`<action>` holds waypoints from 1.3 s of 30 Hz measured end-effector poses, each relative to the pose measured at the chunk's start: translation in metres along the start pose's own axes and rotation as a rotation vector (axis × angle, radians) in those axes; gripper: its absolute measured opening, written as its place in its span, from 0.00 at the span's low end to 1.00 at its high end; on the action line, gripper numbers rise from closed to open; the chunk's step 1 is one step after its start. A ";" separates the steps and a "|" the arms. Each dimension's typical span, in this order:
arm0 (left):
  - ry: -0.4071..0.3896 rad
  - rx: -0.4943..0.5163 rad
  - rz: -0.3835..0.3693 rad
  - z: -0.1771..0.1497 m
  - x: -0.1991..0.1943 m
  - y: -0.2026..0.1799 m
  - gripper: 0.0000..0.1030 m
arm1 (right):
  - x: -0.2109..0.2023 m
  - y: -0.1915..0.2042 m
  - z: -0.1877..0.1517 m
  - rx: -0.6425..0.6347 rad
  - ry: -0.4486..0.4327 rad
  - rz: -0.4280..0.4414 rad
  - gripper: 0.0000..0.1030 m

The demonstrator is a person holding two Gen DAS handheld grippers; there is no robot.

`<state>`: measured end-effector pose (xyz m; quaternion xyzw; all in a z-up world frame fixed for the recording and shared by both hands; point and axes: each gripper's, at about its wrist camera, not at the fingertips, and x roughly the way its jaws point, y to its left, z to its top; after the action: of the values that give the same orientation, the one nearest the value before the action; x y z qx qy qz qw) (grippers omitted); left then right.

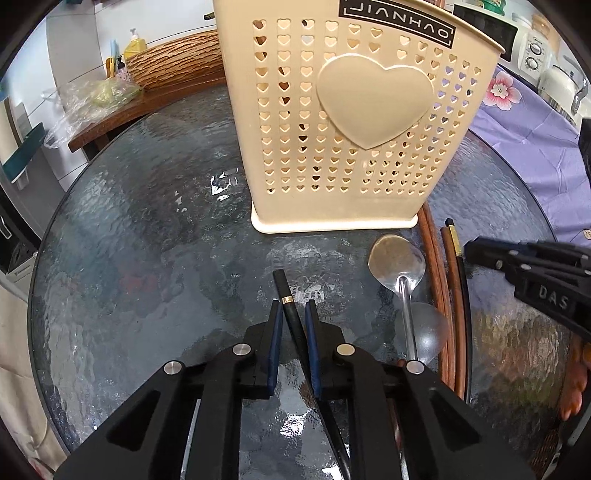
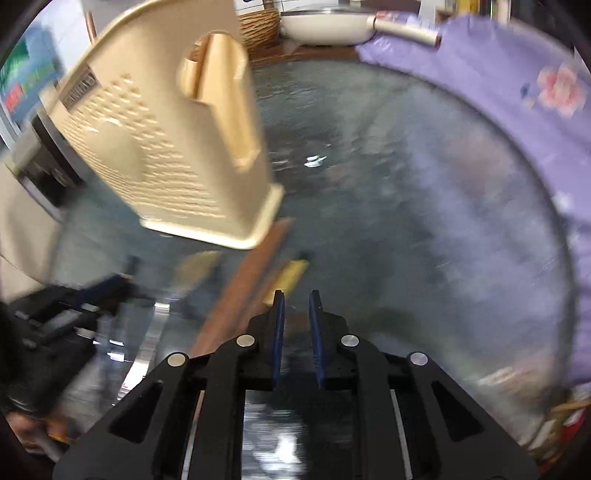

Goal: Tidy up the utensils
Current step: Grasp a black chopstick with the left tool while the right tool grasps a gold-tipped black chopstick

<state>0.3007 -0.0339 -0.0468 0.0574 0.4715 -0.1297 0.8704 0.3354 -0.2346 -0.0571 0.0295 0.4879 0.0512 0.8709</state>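
A beige utensil holder (image 1: 351, 122) (image 2: 166, 155) with heart-shaped holes stands upright on the round glass table (image 1: 147, 258). My left gripper (image 1: 293, 304) is shut on a black chopstick (image 1: 286, 291) with a gold ring, which lies slanted between its blue pads in front of the holder. Two metal spoons (image 1: 397, 262) lie to the right, beside brown chopsticks (image 1: 439, 295) (image 2: 236, 302) and a second black chopstick (image 1: 461, 280). My right gripper (image 2: 296, 295) (image 1: 471, 251) hovers at that chopstick's gold band (image 2: 293, 271). Its pads are nearly together, with nothing seen between them. The right wrist view is blurred.
A purple floral cloth (image 1: 535, 147) (image 2: 480, 74) covers the table's far right edge. A wicker basket (image 1: 173, 62) and a plastic bag (image 1: 92, 99) sit on a wooden shelf behind. A white pan (image 2: 325, 26) rests beyond the table. Bare glass lies left of the holder.
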 end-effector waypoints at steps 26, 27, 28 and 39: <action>-0.007 0.002 -0.002 -0.001 0.002 -0.001 0.12 | 0.006 0.020 0.001 -0.022 0.079 0.094 0.14; -0.007 0.003 -0.002 -0.001 0.001 -0.001 0.12 | 0.006 0.019 0.002 -0.038 0.087 0.074 0.14; -0.007 0.003 -0.002 -0.001 0.002 -0.001 0.12 | 0.005 0.017 0.003 -0.039 0.085 0.054 0.14; 0.014 -0.001 -0.002 0.006 0.004 -0.002 0.12 | 0.018 0.023 0.022 -0.041 0.083 0.019 0.14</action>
<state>0.3069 -0.0379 -0.0473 0.0573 0.4779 -0.1298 0.8669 0.3623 -0.2094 -0.0580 0.0143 0.5222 0.0706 0.8497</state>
